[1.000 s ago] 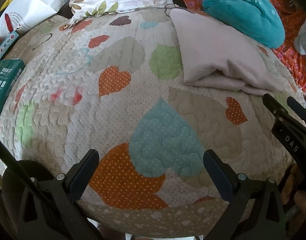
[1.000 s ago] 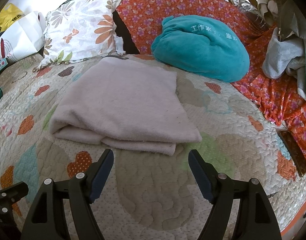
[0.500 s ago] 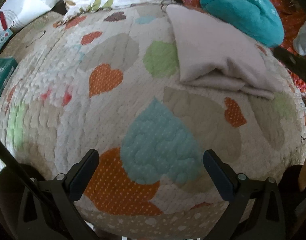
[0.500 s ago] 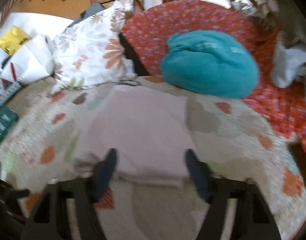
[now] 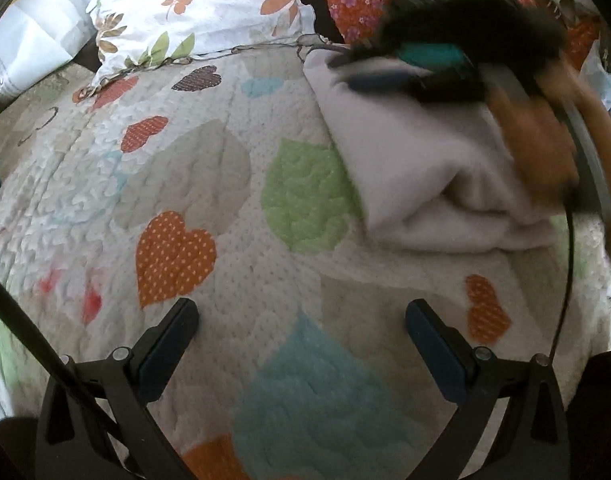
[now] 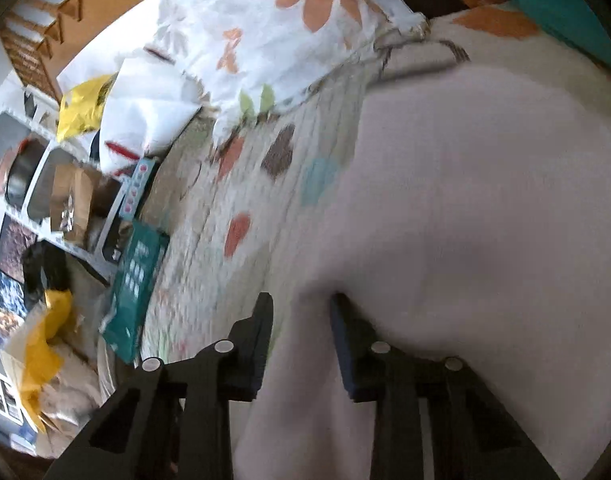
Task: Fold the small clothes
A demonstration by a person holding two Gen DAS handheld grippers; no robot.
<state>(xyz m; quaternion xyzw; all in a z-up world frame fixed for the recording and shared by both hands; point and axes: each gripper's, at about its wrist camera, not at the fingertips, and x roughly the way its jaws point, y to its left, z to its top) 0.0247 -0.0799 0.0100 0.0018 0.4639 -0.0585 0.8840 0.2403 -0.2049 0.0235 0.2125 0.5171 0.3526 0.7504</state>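
1. The left gripper [image 5: 301, 334] hangs low over the heart-print quilt [image 5: 209, 184], jaws spread wide with nothing between them, just quilt and a big pale blue heart patch [image 5: 317, 396] underneath.
2. The folded pale pink cloth [image 5: 417, 168] sits on the quilt toward the far right, well apart from the left gripper. You can see the stacked fold layers along its near edge.
3. The right gripper [image 6: 301, 320] is tipped way over sideways and right down on that cloth. Its fingers are fairly close together with pink fabric bunched in the gap between them. Whether it's properly pinched, I honestly can't tell, too much blur.
4. From the left wrist view the right gripper is a dark smear over the far end of the cloth, with the person's hand [image 5: 537, 136] behind it.
5. Background stuff: a floral pillow [image 5: 201, 12] at the far edge of the quilt, and a teal box [image 6: 139, 284] lying off the quilt's left side.
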